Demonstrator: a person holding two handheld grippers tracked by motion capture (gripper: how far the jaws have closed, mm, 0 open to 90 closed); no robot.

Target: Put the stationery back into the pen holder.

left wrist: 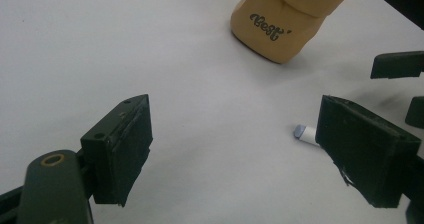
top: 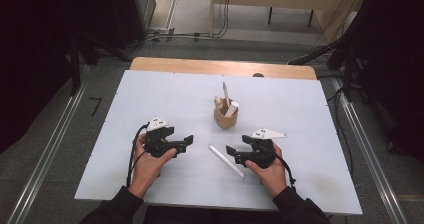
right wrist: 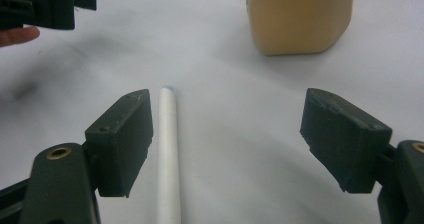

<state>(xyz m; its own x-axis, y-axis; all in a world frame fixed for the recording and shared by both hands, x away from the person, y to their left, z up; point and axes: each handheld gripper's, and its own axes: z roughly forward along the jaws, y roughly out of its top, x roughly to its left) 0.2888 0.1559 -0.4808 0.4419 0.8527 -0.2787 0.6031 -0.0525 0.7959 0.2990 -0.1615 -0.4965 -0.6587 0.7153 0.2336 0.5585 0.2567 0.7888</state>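
Both grippers released, white stick between them
left gripper (top: 188, 143) jaws apart; right gripper (top: 230, 155) jaws apart, white stick (top: 226, 161) just beside; tan pouch (top: 226, 117) beyond

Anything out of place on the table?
One white stick lies loose on the table, between the left gripper and right gripper. The others stand in the tan pouch. Both grippers are open. Nothing spilled or damaged.

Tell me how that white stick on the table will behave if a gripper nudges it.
The white stick looks round and smooth, lying flat on the table, so it would probably roll sideways. It looks thin and straight, likely light and stiff.
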